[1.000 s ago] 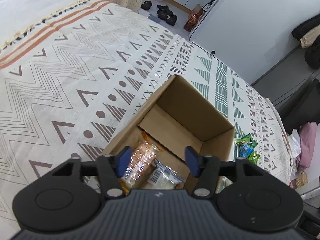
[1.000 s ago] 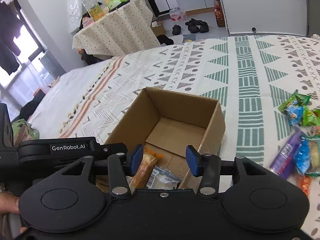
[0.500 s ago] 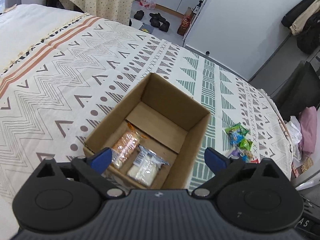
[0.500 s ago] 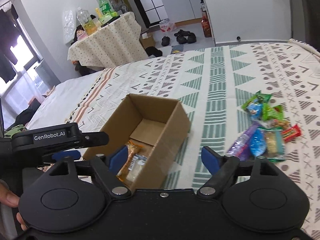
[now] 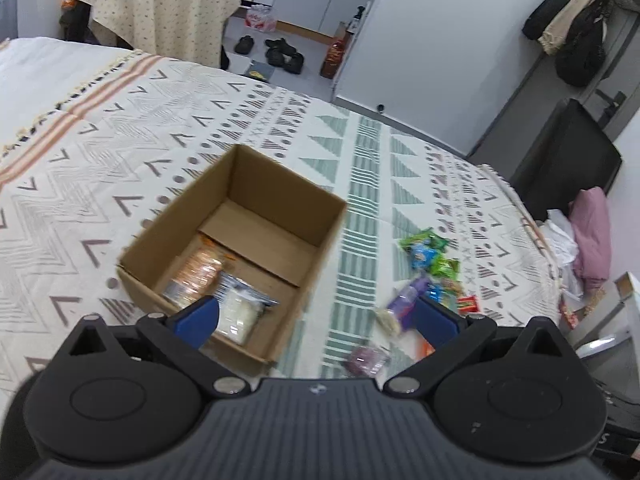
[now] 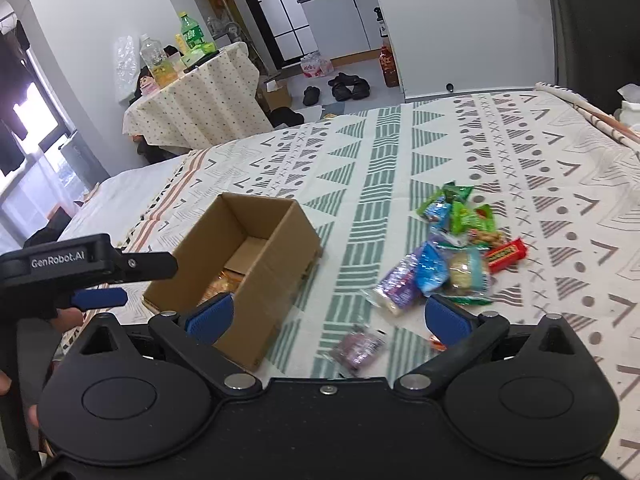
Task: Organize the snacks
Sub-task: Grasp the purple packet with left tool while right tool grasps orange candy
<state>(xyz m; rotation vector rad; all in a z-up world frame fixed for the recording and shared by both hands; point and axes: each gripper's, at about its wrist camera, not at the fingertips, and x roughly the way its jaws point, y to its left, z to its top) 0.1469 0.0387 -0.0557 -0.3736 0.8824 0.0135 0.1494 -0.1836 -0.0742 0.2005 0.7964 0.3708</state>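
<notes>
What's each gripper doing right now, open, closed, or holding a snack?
Left gripper: open wide, nothing between its fingers.
Right gripper: jaws opening, wide apart, nothing between its fingers.

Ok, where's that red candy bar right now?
In the right wrist view the red candy bar lies on the bedspread at the right edge of the snack pile, right of the cardboard box.

Our right gripper [image 6: 326, 318] hangs over the patterned bed [image 6: 540, 168], its jaws opening with nothing between them. To its left we see the cardboard box [image 6: 276, 276] with a packet inside, and our left gripper [image 6: 100, 280] beside it. A heap of snack packets [image 6: 448, 256] lies right of the box; one purple packet [image 6: 358, 348] lies apart, nearer us.
</notes>
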